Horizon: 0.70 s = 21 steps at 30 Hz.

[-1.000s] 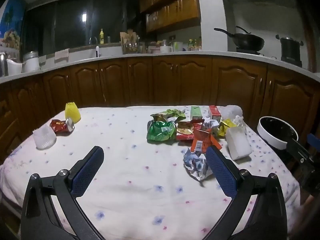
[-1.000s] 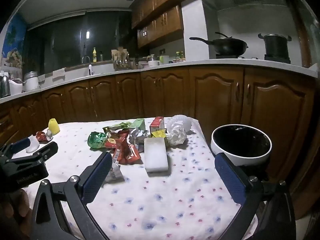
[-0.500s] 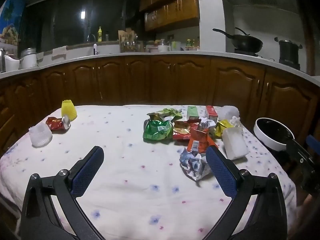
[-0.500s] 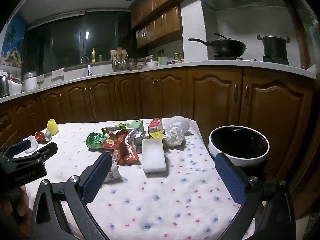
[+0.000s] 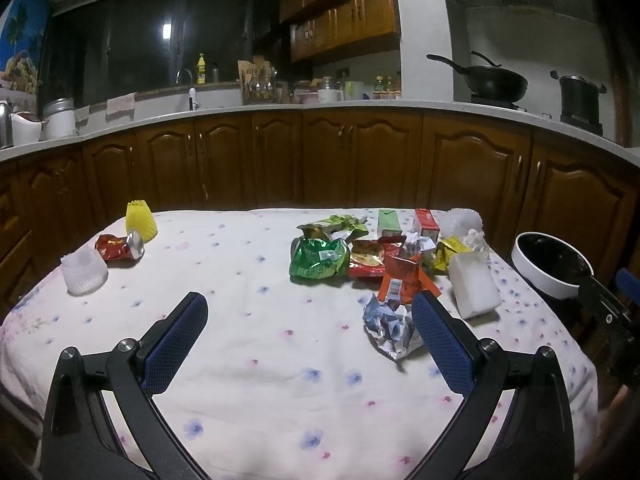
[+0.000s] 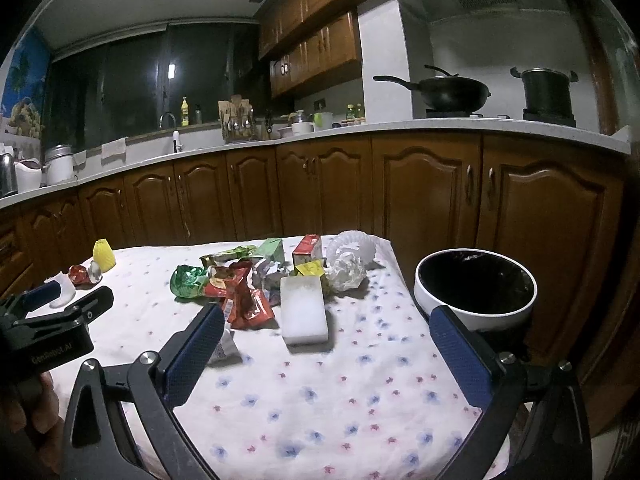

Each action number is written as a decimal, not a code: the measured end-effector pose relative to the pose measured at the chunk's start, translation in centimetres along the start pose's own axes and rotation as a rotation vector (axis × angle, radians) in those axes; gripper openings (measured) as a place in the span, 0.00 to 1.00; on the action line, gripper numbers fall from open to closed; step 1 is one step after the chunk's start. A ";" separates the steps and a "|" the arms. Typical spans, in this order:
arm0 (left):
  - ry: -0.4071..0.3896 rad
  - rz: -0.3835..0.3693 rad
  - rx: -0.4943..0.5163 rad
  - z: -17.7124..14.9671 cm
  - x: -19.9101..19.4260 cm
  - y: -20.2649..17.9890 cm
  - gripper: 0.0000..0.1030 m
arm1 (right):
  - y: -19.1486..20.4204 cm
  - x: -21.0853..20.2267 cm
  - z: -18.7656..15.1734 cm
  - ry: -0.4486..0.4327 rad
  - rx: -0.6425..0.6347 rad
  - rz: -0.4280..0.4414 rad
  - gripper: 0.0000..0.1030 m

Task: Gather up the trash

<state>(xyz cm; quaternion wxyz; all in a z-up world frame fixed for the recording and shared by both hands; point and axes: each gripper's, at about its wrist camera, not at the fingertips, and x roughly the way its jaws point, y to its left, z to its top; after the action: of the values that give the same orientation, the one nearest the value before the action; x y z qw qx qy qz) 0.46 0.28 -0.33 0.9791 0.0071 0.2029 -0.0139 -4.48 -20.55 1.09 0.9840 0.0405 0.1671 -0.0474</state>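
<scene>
Table [image 5: 248,368]: flower-print cloth, kitchen cabinets [image 5: 360,160] behind.
Bin [image 6: 476,284]: white rim, black liner, just off the table's right edge.
Left gripper [image 5: 308,332]: jaws released, empty, above the near cloth; its right finger overlaps the crumpled foil wrapper [image 5: 390,330].
Right gripper [image 6: 324,350]: jaws released, empty, bin beyond its right finger.
White foam block [image 6: 302,310]: flat, beside the trash pile.
Trash pile [image 5: 372,252]: green bag [image 5: 318,258], red packets, two small cartons, white paper wad [image 6: 346,276], mid-right of table.
Far left: yellow cup [image 5: 140,220], crushed red can [image 5: 120,246], white cup [image 5: 84,272], grouped, well apart from the pile.
Change: both views nearly the same as a second ago; left camera drifted slightly.
</scene>
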 end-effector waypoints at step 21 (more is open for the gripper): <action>-0.015 -0.009 0.019 -0.1 -0.4 -0.3 1.00 | 0.0 -0.6 -0.1 -0.002 -0.004 0.009 1.00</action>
<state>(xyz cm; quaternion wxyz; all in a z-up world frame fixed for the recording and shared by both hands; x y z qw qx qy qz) 0.07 -0.02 -0.32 0.9803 0.0154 0.1957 -0.0203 -5.06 -20.50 1.19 0.9844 0.0392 0.1660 -0.0428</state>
